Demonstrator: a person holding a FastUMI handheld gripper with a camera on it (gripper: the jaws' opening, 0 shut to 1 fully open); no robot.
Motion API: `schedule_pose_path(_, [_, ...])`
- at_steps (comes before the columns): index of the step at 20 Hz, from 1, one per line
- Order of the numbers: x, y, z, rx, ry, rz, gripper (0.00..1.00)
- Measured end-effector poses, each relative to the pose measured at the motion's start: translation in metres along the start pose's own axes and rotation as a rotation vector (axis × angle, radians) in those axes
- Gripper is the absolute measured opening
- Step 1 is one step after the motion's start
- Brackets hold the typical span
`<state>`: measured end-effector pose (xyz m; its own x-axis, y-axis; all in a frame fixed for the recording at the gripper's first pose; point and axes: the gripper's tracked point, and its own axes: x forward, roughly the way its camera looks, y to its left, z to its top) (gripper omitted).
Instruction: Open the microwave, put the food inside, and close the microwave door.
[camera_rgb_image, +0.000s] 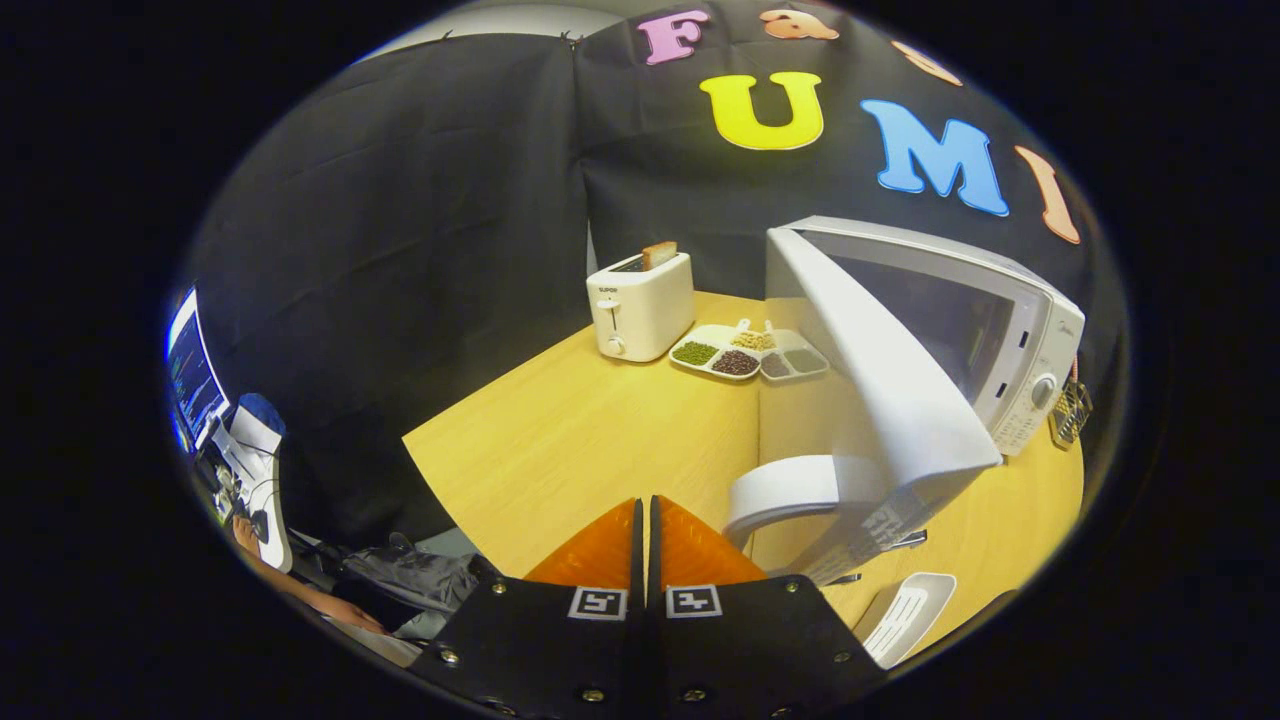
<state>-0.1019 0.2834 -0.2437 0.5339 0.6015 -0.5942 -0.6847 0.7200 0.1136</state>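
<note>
The white microwave (1030, 330) stands on the wooden table (580, 430), ahead and to the right of my fingers. Its door (890, 390) hangs wide open, swung out towards me, and its curved white handle (785, 490) lies just right of my fingertips. The dark cavity (930, 320) shows behind the door. My gripper (646, 502) is shut with nothing between its fingers, hovering above the table's near edge. A white slotted object (905, 615) lies on the table below the door, to the right of my fingers; I cannot tell whether it is the food.
A white toaster (640, 305) with a slice of bread in it stands at the back of the table. Beside it lies a divided tray (750, 352) of beans. A small wire basket (1070, 410) sits right of the microwave. A person's arm (300, 590) and a monitor (192, 372) are at the left.
</note>
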Motion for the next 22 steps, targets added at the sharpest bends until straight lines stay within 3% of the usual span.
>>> schedule_pose_path(22, [-0.005, -0.183, 0.032, 0.120, -0.053, -0.267, 0.00])
